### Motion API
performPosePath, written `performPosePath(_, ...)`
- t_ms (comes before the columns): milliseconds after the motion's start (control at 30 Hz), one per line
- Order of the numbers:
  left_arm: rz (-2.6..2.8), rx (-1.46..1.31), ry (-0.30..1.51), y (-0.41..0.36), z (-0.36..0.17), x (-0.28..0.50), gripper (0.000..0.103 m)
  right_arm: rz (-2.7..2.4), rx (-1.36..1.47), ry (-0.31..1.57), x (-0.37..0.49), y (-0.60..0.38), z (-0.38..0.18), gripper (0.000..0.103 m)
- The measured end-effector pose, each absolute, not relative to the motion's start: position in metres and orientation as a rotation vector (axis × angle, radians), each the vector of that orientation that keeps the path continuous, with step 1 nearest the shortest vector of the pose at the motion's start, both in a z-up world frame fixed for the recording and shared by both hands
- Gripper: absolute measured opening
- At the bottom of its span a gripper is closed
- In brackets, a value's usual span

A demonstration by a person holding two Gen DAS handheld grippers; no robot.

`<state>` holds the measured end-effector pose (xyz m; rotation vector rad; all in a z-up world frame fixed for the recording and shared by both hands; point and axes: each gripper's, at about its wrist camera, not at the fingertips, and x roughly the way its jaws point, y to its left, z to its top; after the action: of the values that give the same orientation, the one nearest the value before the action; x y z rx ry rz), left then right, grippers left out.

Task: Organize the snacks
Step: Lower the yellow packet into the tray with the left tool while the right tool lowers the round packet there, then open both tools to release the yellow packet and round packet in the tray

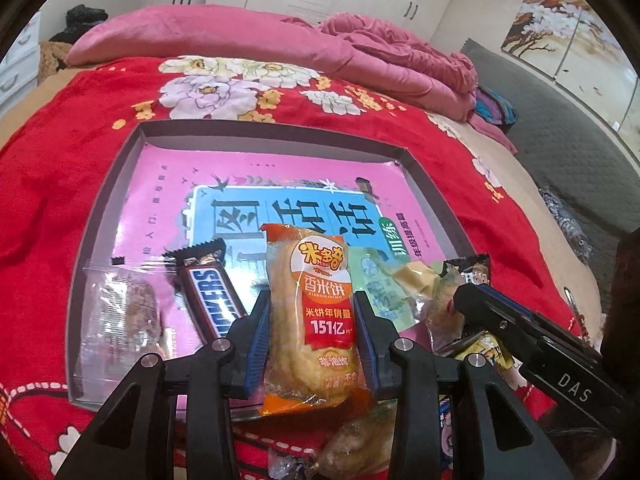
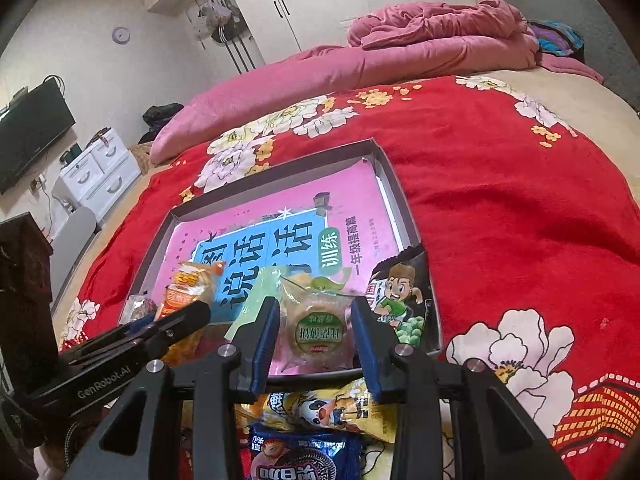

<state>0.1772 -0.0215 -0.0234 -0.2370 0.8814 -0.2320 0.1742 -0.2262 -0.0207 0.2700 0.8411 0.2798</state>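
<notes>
Left gripper [image 1: 313, 322]: jaws closed on the rice cracker pack [image 1: 312, 312], pads pressing its 2 long edges near mid-length. The pack hangs over the near edge of the box [image 1: 120, 184], just right of the Snickers bar [image 1: 212, 300] lying inside.

Right gripper [image 2: 316, 338]: jaws closed on the round cake [image 2: 316, 326] in its clear wrapper, held above the box's near edge, just left of the cartoon bag [image 2: 400, 300] leaning in the box's near right corner.

Handling, judged: the cracker pack looks light and air-filled. The film is glossy and likely slippery, and the crackers inside would snap under a hard squeeze. A mid-body hold across the width, as now, seems sound. The end seals would crumple and slip. The round cake appears soft and crumbly, so a light grip on its rim, not on the loose wrapper, seems advisable.

Writing legible:
- Cracker pack: "米多奇", "香米饼", "XIANGMIBING", "米饼年销量 151亿".
- Bar: "SNICKERS".
- Book [image 1: 256, 176] lining the box floor: large characters, partly covered, plus "训练" and "一年级提高篇".
- Cake label: green, characters seen upside down, not read with confidence.
- Gripper bodies: "DAS" on the right, "GenRobot.AI" on the left.

Loose packets [image 2: 320, 412] lie on the blanket [image 2: 520, 200] just short of the box, not yet sorted.
</notes>
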Motion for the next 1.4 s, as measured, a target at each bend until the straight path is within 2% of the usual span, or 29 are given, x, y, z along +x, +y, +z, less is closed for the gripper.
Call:
performPosePath(1000, -0.194, -0.223, 0.903, -0.015, -0.027, 0.184, 0.047, 0.296, 0.233, 0.825, 0.171, -0.22, -0.014, 0.04)
performPosePath(1400, -0.211, -0.248, 0.882, -0.007, -0.019, 0.178, 0.058, 0.288, 0.245, 0.821, 0.171, -0.226, -0.013, 0.045)
